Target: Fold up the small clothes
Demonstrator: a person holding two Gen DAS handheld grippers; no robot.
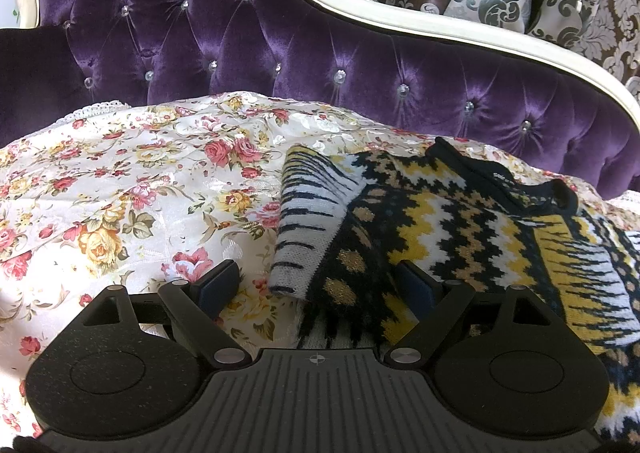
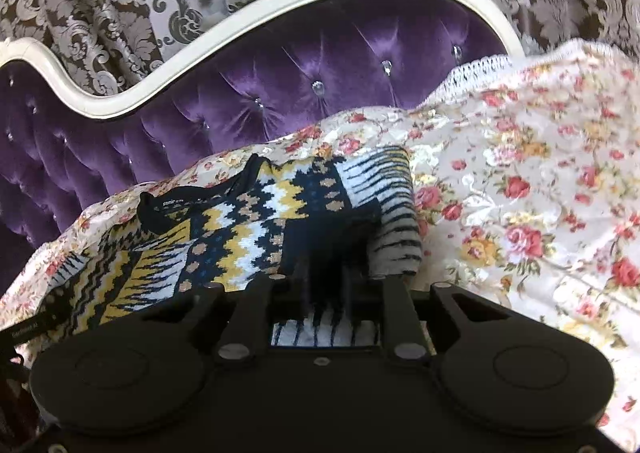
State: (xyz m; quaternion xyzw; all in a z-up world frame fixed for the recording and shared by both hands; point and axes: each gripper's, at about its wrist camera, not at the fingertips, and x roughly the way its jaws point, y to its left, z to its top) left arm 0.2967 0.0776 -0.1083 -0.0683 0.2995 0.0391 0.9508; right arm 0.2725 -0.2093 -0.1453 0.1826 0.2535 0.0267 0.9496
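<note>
Knitwear is lying spread on a floral bedspread [image 1: 120,193], which is giving a flat, soft bed for folding: the patterned sweater [image 1: 460,213] is sitting at about 3 o'clock in the left wrist view, collar [image 1: 500,177] pointing toward the purple tufted headboard [image 1: 280,33] at 12 o'clock. One sleeve [image 1: 312,221] is already lying turned in over the body, its pale striped inside facing up, which I judge to be the first step of the fold. The left gripper [image 1: 320,285] is standing wide open, its left pad resting over bare bedspread at 7 o'clock and its right pad [image 1: 416,285] sitting against the dark knit, so the sweater's side edge is lying between the fingers without being pinched; this looks like a stance for either releasing or taking that edge. In the right wrist view the same sweater is filling the 9 to 12 o'clock area, and the right gripper [image 2: 332,273] is pressing in at the folded sleeve. Its fingertips are lost in dark, blurred knit, so I cannot tell whether it is clamping the fabric or standing open. Damask curtains [image 2: 100,13] are hanging behind the headboard's cream frame [image 2: 240,13].
</note>
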